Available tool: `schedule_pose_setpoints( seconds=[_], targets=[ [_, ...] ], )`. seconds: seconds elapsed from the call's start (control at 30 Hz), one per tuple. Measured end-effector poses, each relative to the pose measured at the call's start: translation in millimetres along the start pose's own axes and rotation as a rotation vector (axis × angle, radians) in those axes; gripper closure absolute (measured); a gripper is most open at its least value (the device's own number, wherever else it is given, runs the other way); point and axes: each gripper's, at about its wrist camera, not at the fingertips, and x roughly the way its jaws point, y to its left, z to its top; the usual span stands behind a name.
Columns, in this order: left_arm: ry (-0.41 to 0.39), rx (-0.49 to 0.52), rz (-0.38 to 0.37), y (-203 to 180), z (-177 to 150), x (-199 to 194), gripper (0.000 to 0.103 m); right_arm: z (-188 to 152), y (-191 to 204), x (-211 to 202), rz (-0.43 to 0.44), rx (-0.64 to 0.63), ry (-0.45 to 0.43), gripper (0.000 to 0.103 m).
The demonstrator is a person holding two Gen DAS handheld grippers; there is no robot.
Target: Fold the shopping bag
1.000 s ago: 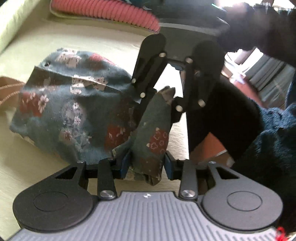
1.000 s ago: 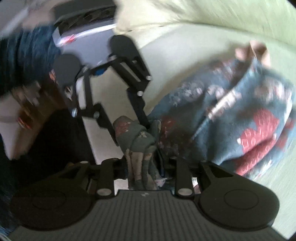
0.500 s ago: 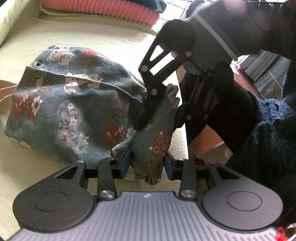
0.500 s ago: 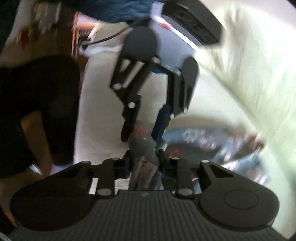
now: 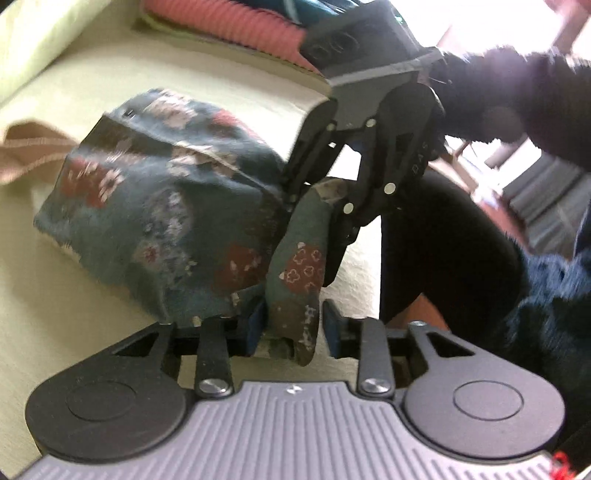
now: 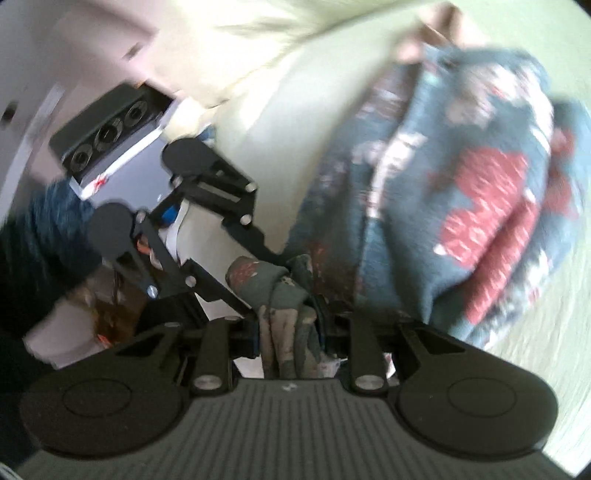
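Lying on a pale yellow-green surface [image 5: 48, 306] that looks like soft bedding or a cushion, one shopping bag [image 5: 159, 206] of dark blue-green cloth printed with red patches and pale flowers is bunching into a rumpled heap, with one tan webbing handle [image 5: 26, 147] trailing off its far side. Two claws are gripping it: the left claw [image 5: 291, 325] is pinching a narrow twisted end of the cloth between its two blue-padded fingers, and the right claw [image 6: 286, 334] is clamping another gathered fold of the same bag [image 6: 461, 206], so that each claw is showing in the other's view, meeting over one corner of the fabric. In the left wrist view the right claw [image 5: 317, 236] is reaching down from above, a person's dark fuzzy sleeve [image 5: 517, 96] is stretching behind it, and a blue knitted sleeve [image 5: 554, 288] is filling the right edge. One ribbed pink cushion [image 5: 229, 26] is sitting at the far edge of the surface. A paler cream cloth [image 6: 236, 48] is bordering the surface in the right wrist view, and bright daylight is washing out the room beyond; the rest is blurring too much to tell
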Motion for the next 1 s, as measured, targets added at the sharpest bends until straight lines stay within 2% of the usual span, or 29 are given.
schedule_pose_setpoints(
  seconds=[0.1,0.17,0.27,0.37,0.43,0.47,0.53,0.63,0.73,0.83,0.93,1.0],
  targets=[
    [-0.023,-0.093,-0.048,18.9,-1.5,0.1,0.067,11.4,-8.2,-1.8,-0.005,0.146,0.04,0.08],
    [-0.029,-0.101,-0.043,19.4,-4.5,-1.7,0.067,19.3,-12.6,-3.4,-0.012,0.219,0.077,0.081],
    [-0.014,-0.024,0.042,-8.1,-5.6,0.3,0.068,28.5,-19.3,-1.2,-0.022,0.28,0.132,0.082],
    [0.003,0.081,0.19,-35.5,-3.6,-7.3,0.062,34.4,-26.2,-2.2,-0.029,0.332,0.165,0.083],
    [-0.023,0.142,0.279,-50.4,-5.7,-22.2,0.065,35.3,-29.5,-4.8,-0.024,0.35,0.167,0.083],
    [-0.053,0.168,0.319,-60.7,-9.4,-29.1,0.071,35.6,-31.1,-6.2,-0.022,0.358,0.167,0.083],
    [-0.09,0.238,0.372,-81.4,-14.3,-34.0,0.071,36.3,-34.4,-8.9,-0.017,0.374,0.168,0.083],
    [-0.111,0.312,0.39,-99.8,-18.7,-32.6,0.072,25.4,-41.2,13.1,-0.008,0.401,0.168,0.083],
    [-0.085,0.345,0.405,-101.0,-20.5,-7.9,0.073,21.9,-46.1,18.7,-0.002,0.422,0.167,0.083],
    [-0.115,0.324,0.419,-95.0,-24.0,-6.1,0.072,18.1,-51.9,18.7,0.008,0.444,0.152,0.084],
    [-0.113,0.342,0.453,-90.3,-26.9,-5.9,0.075,16.7,-53.8,18.9,0.014,0.455,0.137,0.085],
    [-0.113,0.328,0.48,-81.2,-27.9,-3.1,0.072,14.3,-57.1,14.2,0.01,0.46,0.127,0.085]
  ],
)
